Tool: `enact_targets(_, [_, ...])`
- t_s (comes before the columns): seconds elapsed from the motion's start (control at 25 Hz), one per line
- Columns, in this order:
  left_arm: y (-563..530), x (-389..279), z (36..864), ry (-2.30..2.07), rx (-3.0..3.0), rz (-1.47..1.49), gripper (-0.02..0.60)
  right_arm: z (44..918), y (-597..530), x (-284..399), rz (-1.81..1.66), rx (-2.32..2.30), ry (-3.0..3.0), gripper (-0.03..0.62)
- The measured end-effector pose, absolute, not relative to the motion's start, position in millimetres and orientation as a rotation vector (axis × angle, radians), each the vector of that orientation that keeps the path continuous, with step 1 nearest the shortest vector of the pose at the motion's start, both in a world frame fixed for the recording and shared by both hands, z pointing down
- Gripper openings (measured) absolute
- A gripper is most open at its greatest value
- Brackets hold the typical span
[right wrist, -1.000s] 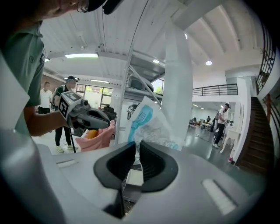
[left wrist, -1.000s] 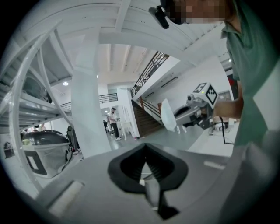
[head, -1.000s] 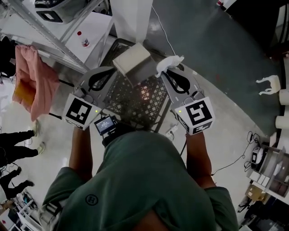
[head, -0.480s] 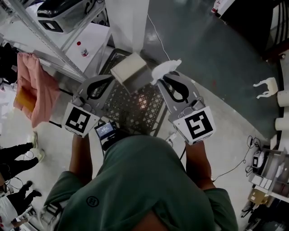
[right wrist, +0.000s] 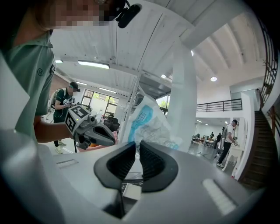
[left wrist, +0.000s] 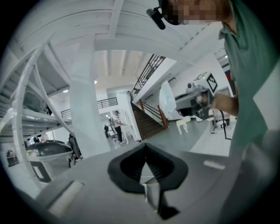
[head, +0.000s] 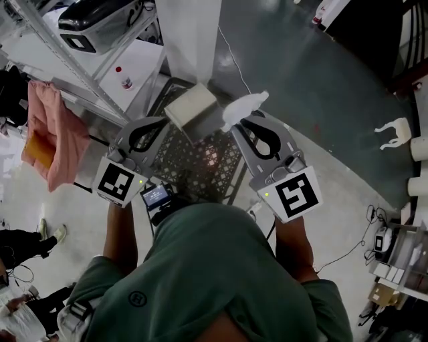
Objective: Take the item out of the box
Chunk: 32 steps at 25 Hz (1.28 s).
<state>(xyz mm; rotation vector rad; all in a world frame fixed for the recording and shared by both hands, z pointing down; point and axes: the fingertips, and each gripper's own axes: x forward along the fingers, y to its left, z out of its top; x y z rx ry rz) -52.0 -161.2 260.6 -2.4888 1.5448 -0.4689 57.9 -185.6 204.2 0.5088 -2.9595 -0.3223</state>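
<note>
A black lattice crate (head: 200, 163) stands on the floor below me, with a pale beige box (head: 192, 105) at its far end. My right gripper (head: 239, 122) is shut on a crumpled white plastic packet (head: 245, 105) and holds it above the crate's right rim. In the right gripper view the packet (right wrist: 151, 124) shows blue print and sticks up past the gripper (right wrist: 137, 146). My left gripper (head: 164, 122) hovers over the crate's left rim, shut and with nothing in it. In the left gripper view the left gripper (left wrist: 145, 148) has its tips together.
A metal shelf rack (head: 87, 73) with a grey bin (head: 100, 20) stands at the left, with a pink cloth (head: 53, 137) hanging by it. A white column (head: 194, 33) rises behind the crate. Small white parts (head: 394, 130) and cables lie on the floor to the right.
The right gripper with the packet has shifted slightly left and come nearer to the camera. The left gripper has barely moved.
</note>
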Motion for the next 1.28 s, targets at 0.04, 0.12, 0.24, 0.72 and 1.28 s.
enact_targets(0.04, [-161, -52, 261, 1.546, -2.489, -0.469, 0.002, 203, -185, 58, -0.323, 0.508, -2.961, 0.035])
enact_targets(0.12, [-161, -53, 260, 1.547, -2.49, -0.47, 0.002, 202, -185, 58, -0.322, 0.507, -2.964, 0.035])
enact_targets(0.24, [-161, -53, 261, 1.549, -2.491, -0.474, 0.002, 200, -184, 58, -0.326, 0.506, -2.967, 0.035])
enact_targets(0.72, [-167, -55, 265, 1.554, -2.502, -0.48, 0.002, 205, -191, 57, -0.331, 0.51, -2.951, 0.035])
enact_targets(1.28, [-172, -71, 279, 1.607, -2.513, -0.484, 0.002, 224, -200, 43, -0.256, 0.47, -2.928, 0.035])
